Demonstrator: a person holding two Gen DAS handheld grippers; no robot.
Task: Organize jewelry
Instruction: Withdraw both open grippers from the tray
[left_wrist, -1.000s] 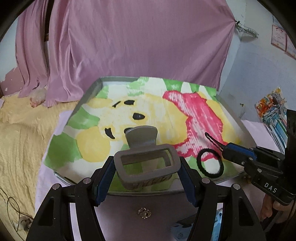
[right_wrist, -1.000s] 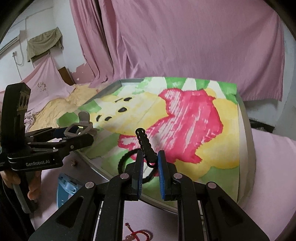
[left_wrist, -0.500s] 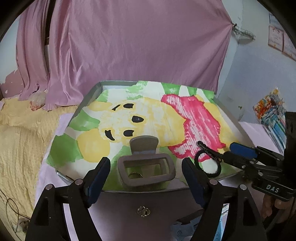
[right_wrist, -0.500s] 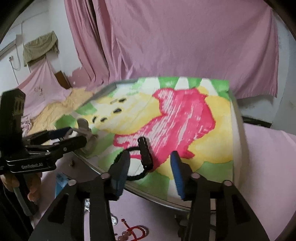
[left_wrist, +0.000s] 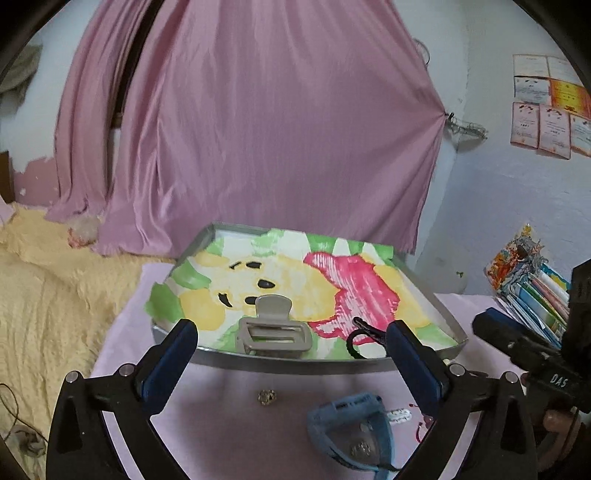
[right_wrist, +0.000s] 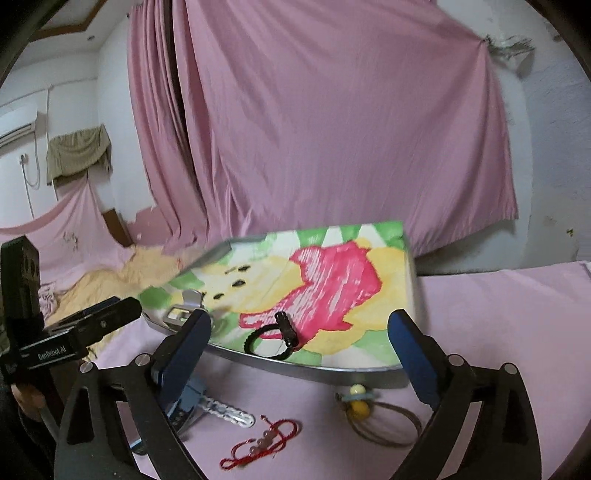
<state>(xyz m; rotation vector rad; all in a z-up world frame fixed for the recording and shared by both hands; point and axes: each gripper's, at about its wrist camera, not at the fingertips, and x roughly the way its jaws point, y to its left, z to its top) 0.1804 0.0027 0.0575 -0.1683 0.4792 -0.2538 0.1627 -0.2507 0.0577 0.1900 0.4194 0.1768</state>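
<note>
We hold both hand-held grippers, left (left_wrist: 291, 343) and right (right_wrist: 299, 339), spread wide; grey hair claw (left_wrist: 271, 330) and black hair tie (right_wrist: 267, 341) lie on the tray (right_wrist: 317, 371) at 12 o'clock.

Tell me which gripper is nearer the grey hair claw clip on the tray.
Left. The left gripper, fingers open, sits just in front of the grey claw clip, which lies between them in its view. The right gripper, also open, faces the black hair tie, with the clip off to its left.
</note>
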